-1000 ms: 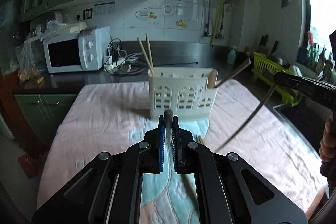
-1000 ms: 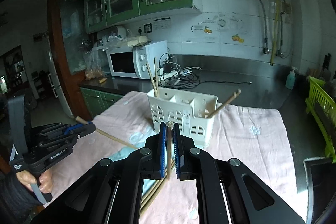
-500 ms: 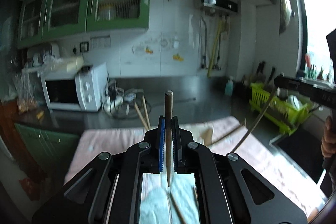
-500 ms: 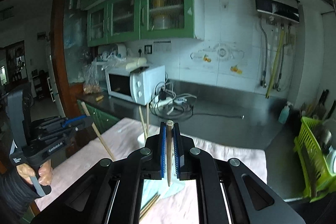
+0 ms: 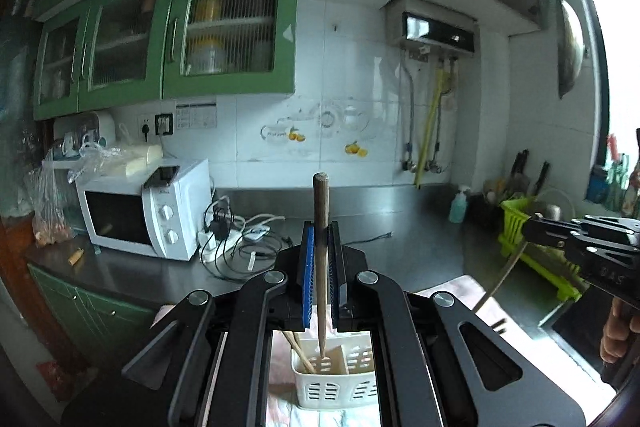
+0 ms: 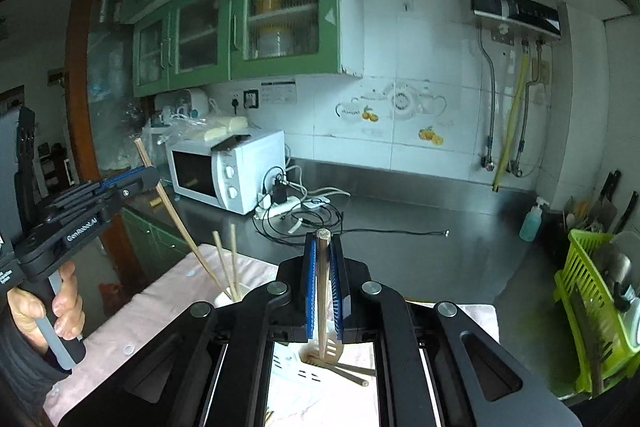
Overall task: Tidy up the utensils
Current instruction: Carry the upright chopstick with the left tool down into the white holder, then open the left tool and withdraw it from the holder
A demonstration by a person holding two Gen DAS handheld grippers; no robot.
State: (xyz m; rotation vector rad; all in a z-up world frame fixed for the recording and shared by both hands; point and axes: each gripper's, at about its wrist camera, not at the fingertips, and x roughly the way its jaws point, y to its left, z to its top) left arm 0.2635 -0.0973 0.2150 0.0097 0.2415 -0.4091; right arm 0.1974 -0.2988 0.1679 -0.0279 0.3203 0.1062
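Note:
My left gripper (image 5: 320,239) is shut on a brown chopstick (image 5: 321,211) held upright, its lower tip inside the left compartment of the white slotted utensil holder (image 5: 334,387), where two chopsticks (image 5: 298,349) lean. My right gripper (image 6: 323,251) is shut on a pale chopstick (image 6: 322,291), also upright, tip down over the holder's right compartment (image 6: 320,357), where a wooden utensil (image 6: 348,375) leans out. The right gripper shows in the left wrist view (image 5: 532,229); the left gripper shows in the right wrist view (image 6: 150,179).
The holder stands on a pink cloth (image 6: 160,303) over a table. Behind it a dark counter (image 5: 400,235) carries a white microwave (image 5: 148,211), a power strip with cables (image 5: 236,239), a soap bottle (image 5: 458,207) and a green dish rack (image 6: 592,311).
Both grippers have risen and tilted up, turning their chopsticks from slanted to upright. The holder has dropped from mid-view to below the jaws, with the chopstick tips now down in it.

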